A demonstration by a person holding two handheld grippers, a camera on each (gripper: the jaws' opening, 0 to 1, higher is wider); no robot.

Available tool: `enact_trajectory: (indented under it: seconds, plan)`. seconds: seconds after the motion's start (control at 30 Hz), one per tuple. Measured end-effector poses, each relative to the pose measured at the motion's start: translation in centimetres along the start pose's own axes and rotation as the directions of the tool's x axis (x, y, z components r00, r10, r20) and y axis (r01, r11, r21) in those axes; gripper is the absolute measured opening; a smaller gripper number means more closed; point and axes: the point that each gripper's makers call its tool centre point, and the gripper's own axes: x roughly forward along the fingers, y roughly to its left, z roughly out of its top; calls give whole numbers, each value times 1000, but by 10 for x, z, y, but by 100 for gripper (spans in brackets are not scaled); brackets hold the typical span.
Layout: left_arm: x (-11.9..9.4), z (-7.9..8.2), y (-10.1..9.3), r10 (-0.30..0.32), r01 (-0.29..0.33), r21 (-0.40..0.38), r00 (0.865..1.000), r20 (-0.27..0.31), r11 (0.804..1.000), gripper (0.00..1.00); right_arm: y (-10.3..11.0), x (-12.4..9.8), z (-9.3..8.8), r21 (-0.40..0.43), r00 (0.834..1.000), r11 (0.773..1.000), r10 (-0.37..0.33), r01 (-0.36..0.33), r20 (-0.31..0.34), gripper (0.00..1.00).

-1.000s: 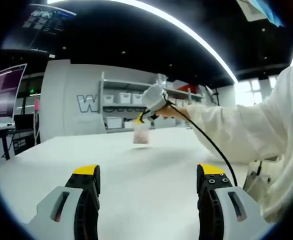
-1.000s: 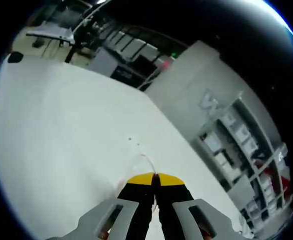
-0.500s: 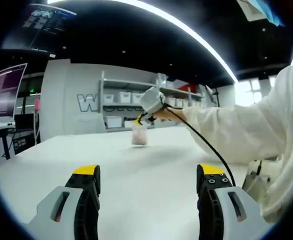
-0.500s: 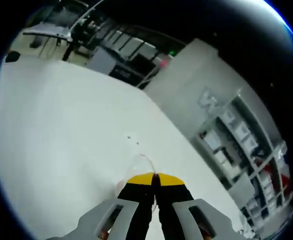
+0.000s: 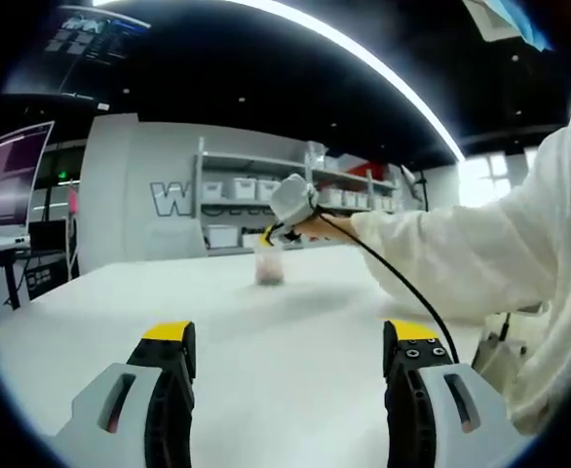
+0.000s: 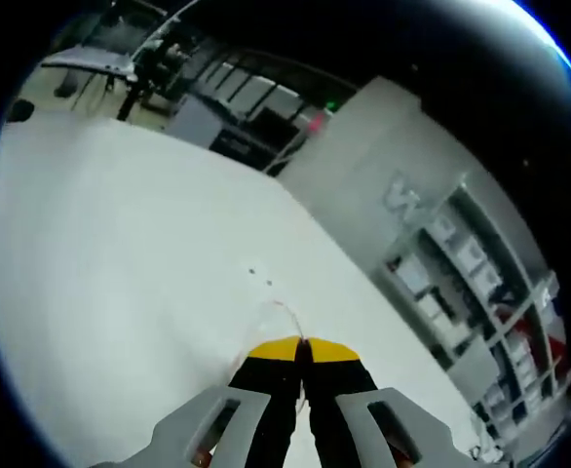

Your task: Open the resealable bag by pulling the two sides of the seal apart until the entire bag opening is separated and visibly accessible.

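Resealable bag (image 5: 269,263) hung from my right gripper (image 5: 274,234), pinched at its top edge, its bottom at or just above the white table (image 5: 285,341) far across from my left gripper (image 5: 286,343). In the right gripper view my right gripper's (image 6: 301,345) yellow-tipped jaws were pressed together on the bag's thin clear film (image 6: 266,322), which curled out just past the tips over the tabletop (image 6: 120,253). In the left gripper view my left gripper's jaws stood wide apart with nothing between them, low over the near part of the table and well apart from the bag. The bag looked clear with something pinkish inside; whether its seal was parted I could not tell. A black cable (image 5: 402,288) ran back from the right gripper along my white sleeve (image 5: 480,263). Beyond the table stood shelves with white bins (image 5: 242,190) against a grey wall, and a lit monitor (image 5: 8,185) stood off to the left.
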Motion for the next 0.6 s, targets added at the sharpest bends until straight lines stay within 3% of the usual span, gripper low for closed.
enact_trajectory:
  seconds: [0.6]
  plan:
    - [3, -2, -1, -5, 5, -1, 1000, -5, 1000, 78, 35, 0, -16, 32, 996, 995, 92, -92, -9, 0]
